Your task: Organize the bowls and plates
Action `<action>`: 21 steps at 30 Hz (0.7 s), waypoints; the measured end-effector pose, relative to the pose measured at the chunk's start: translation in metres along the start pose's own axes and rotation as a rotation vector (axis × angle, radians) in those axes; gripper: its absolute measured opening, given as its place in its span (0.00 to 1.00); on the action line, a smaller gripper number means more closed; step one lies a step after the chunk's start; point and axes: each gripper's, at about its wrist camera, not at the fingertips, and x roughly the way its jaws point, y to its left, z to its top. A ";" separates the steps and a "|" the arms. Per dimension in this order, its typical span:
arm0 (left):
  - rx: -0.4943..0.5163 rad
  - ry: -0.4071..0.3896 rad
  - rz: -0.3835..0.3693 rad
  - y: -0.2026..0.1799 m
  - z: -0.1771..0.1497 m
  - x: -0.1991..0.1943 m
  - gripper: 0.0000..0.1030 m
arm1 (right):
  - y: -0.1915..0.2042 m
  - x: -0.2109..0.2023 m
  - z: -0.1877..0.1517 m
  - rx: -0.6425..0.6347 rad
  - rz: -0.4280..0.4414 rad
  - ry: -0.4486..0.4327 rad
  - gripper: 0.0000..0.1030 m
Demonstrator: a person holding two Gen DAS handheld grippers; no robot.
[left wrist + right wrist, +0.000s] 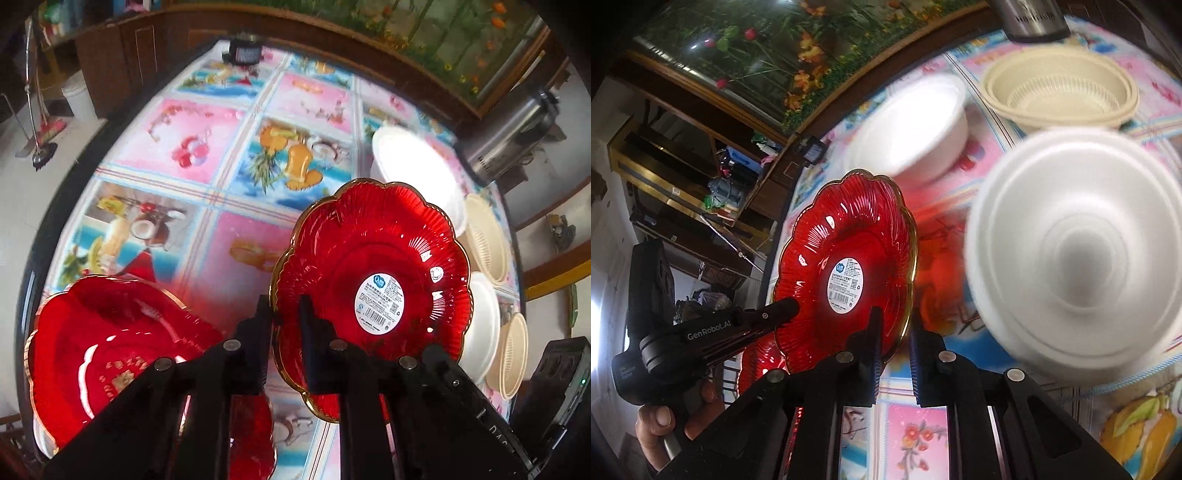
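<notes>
Both tongs clamp one red scalloped plate: left gripper and right gripper each pinch its rim, tilted above the table. We see a fruit-print tablecloth, dark wood cabinets, an aquarium, another red plate, white bowls, beige strainer bowls.
</notes>
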 end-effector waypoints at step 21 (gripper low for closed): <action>-0.163 -0.228 0.064 0.111 -0.093 -0.096 0.12 | 0.122 -0.021 -0.090 -0.289 0.054 0.046 0.12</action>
